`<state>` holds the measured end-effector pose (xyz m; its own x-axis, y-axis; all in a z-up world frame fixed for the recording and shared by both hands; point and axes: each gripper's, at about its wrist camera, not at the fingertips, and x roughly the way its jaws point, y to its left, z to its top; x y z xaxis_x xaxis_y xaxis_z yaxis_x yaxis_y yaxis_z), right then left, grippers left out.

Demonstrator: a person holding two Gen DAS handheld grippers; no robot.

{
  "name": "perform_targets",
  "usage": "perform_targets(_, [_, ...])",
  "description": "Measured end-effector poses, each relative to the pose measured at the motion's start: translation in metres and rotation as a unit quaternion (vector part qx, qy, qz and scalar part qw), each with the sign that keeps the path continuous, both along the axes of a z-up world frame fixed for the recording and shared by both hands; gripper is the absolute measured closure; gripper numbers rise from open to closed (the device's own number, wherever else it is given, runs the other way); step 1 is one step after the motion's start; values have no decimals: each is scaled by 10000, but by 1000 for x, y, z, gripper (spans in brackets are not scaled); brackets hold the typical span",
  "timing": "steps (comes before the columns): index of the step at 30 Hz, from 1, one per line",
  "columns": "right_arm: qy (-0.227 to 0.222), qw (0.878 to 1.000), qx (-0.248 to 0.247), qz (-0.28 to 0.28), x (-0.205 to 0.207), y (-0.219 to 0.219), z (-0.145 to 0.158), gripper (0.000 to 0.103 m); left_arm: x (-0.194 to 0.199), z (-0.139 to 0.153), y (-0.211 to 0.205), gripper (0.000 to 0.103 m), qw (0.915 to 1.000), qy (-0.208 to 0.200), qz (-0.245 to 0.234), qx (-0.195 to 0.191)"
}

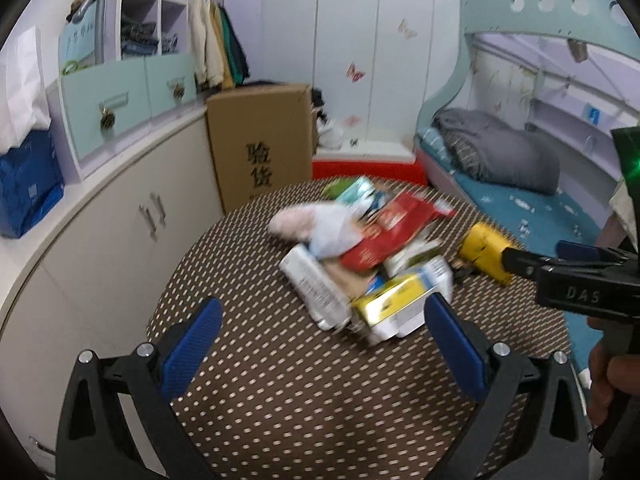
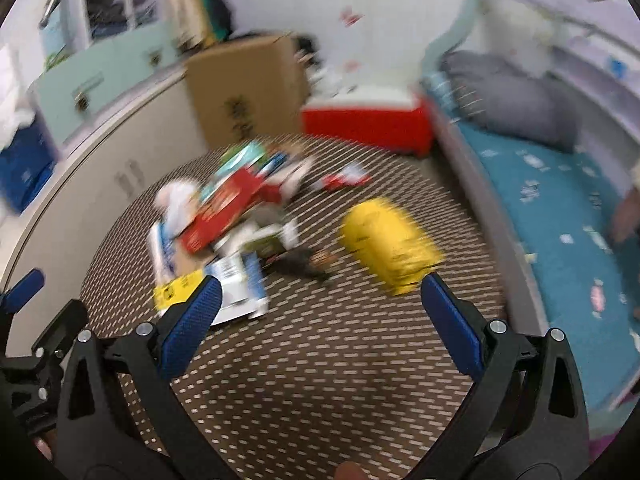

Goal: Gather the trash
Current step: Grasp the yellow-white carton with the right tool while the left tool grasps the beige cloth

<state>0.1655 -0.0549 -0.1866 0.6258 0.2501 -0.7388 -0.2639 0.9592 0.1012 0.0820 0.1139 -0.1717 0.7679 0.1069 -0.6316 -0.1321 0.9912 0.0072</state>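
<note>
A pile of trash (image 1: 360, 248) lies on a brown dotted table (image 1: 280, 392): a red packet (image 1: 392, 232), white and yellow boxes (image 1: 396, 304), a pale bag (image 1: 320, 224). A crumpled yellow packet (image 1: 484, 252) lies to its right. My left gripper (image 1: 324, 332) is open above the table, just short of the pile. My right gripper (image 2: 320, 312) is open too; the yellow packet (image 2: 392, 248) is just beyond its right finger and the pile (image 2: 232, 232) lies to its left. In the left wrist view its fingers (image 1: 520, 260) reach the yellow packet.
A cardboard box (image 1: 260, 140) and a red-and-white box (image 1: 368, 164) stand behind the table. White cabinets (image 1: 112, 224) run along the left, a bed with a grey quilt (image 1: 500, 152) along the right. The right wrist view is motion-blurred.
</note>
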Motion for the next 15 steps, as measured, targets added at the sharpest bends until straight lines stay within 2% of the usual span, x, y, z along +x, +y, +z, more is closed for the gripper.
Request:
perform_targets(3, [256, 9981, 2, 553, 8, 32, -21, 6, 4, -16, 17, 4, 9996, 219, 163, 23])
perform_targets(8, [400, 9951, -105, 903, 22, 62, -39, 6, 9, -30, 42, 4, 9981, 438, 438, 21])
perform_targets(13, [724, 9906, 384, 1093, 40, 64, -49, 6, 17, -34, 54, 4, 9977, 431, 530, -19])
perform_targets(14, [760, 9896, 440, 1141, 40, 63, -50, 10, 19, -33, 54, 4, 9977, 419, 529, -27])
perform_targets(15, [802, 9875, 588, 1225, 40, 63, -50, 22, 24, -32, 55, 4, 9978, 400, 521, -45])
